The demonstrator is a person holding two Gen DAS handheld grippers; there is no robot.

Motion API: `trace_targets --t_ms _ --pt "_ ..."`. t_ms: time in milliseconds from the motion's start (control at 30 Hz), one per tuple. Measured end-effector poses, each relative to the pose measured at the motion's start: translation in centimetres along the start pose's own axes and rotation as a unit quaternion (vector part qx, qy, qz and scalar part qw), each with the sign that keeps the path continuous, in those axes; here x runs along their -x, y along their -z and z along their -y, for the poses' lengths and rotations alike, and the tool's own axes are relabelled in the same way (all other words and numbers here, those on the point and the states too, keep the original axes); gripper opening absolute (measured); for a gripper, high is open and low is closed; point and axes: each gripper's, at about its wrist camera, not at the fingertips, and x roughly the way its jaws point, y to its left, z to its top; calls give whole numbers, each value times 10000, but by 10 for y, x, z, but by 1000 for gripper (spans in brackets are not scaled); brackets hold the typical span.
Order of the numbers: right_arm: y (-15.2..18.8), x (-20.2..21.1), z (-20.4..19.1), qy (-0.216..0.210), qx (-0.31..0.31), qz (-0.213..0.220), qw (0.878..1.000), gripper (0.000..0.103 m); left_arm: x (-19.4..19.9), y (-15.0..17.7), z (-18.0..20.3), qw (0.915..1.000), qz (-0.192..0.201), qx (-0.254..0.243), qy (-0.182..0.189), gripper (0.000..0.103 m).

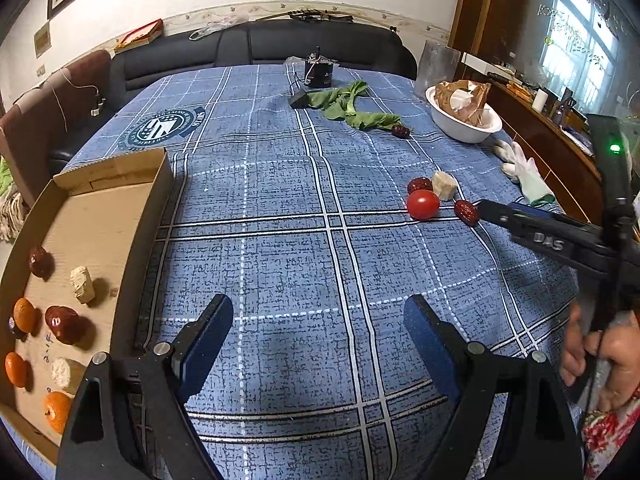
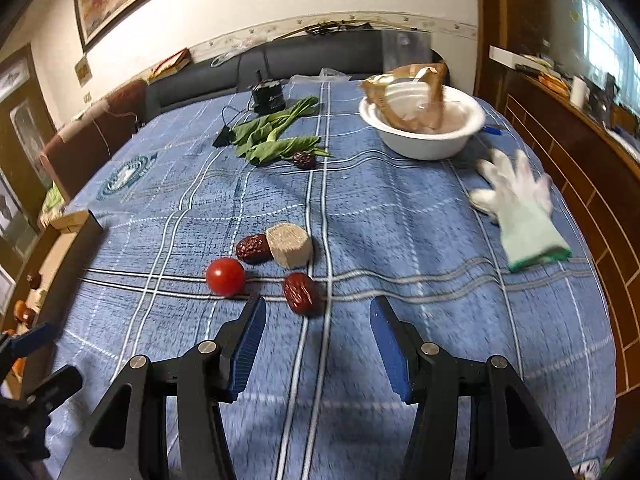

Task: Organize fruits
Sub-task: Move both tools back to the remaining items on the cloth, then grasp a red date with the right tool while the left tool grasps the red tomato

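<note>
On the blue checked tablecloth lie a red cherry tomato (image 2: 225, 276), two dark red dates (image 2: 300, 293) (image 2: 253, 248) and a beige block (image 2: 289, 245); the tomato (image 1: 423, 204) shows in the left wrist view too. My right gripper (image 2: 318, 312) is open just short of the nearer date, with nothing between its pads. My left gripper (image 1: 319, 314) is open over bare cloth beside a cardboard tray (image 1: 132, 236). That tray holds oranges (image 1: 25, 314), dates (image 1: 64, 323) and beige blocks (image 1: 82, 284). A third date (image 2: 304, 159) lies by the green leaves (image 2: 272, 136).
A white bowl (image 2: 424, 148) with a brown bag stands at the back right, and white gloves (image 2: 520, 204) lie near the table's right edge. A black device (image 2: 269, 97) with a cable sits at the far end. A sofa and a wooden cabinet border the table.
</note>
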Motion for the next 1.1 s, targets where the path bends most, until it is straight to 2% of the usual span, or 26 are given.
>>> trace_targets --t_ms 200,300,367,433,833,967,1100 --pt "-3 -21 -9 -8 97 -93 9999 52 -4 -10 -6 9999 -1 -86 -61 87" --pt "-5 -29 -11 -55 110 -140 9998 40 -7 -21 -5 9996 57 -239 -122 87" --pt "-5 -35 -11 -82 81 -202 9997 27 -12 -30 -2 9995 27 -321 -77 87" --pt "-3 -34 -8 -122 10 -178 9998 23 -20 -37 3 9994 -74 -347 60 87" --pt "7 -17 36 -332 -820 109 9960 23 -79 -62 61 9949 -230 -860 484 87" --pt "7 -18 38 -401 -857 117 9954 23 -99 -68 73 9935 -301 -929 583 86" --pt "8 -16 34 -357 -777 128 9963 23 -113 -68 80 9918 -414 -986 699 79"
